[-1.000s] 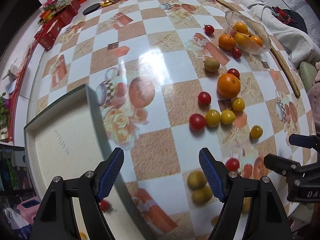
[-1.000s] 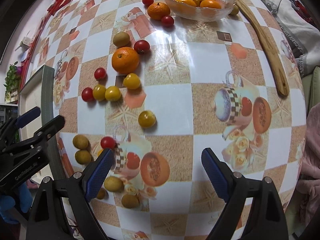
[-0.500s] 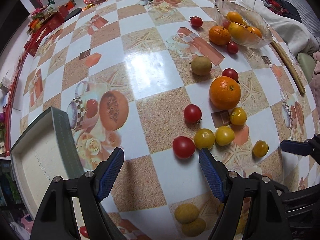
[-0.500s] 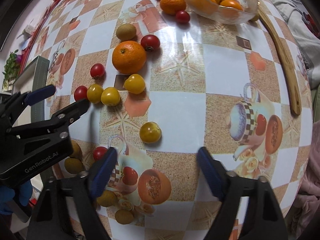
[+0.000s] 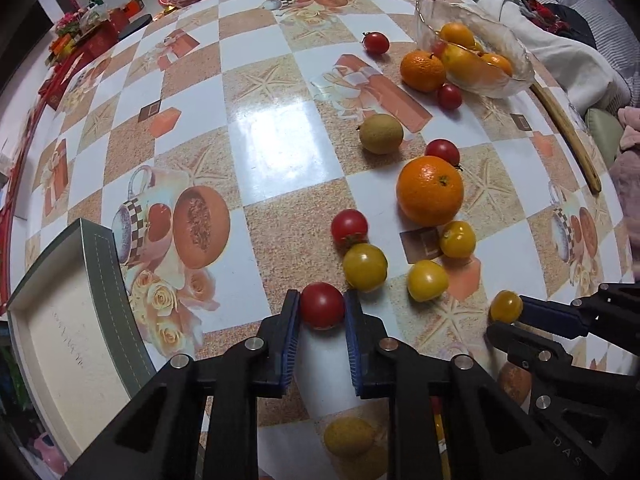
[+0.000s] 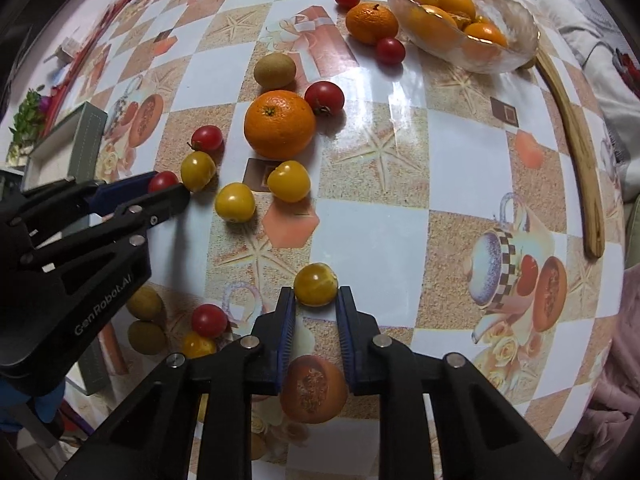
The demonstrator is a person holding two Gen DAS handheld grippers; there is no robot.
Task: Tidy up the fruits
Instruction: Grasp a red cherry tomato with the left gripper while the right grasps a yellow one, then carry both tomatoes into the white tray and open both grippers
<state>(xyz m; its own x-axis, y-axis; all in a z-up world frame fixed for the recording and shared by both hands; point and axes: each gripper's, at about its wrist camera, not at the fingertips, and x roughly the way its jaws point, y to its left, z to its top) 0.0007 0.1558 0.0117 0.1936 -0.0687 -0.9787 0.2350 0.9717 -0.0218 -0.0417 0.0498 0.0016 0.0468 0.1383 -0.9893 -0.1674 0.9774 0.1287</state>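
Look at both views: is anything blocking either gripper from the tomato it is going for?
No. The left gripper is shut on a red tomato, the right gripper on a yellow tomato; nothing lies between pads and fruit.

We count two grippers (image 5: 322,322) (image 6: 316,306), one glass bowl (image 6: 516,46), one large orange (image 6: 279,124), one wooden stick (image 6: 576,136).

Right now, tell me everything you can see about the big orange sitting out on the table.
The big orange is round, bright, with dimpled glossy peel and a small dark stem scar facing up and sideways. It looks whole and unpeeled, resting loose on the checked tablecloth, outside the glass bowl. A red cherry tomato sits against its far side and a yellow one lies just at its near side. Neither gripper touches it.
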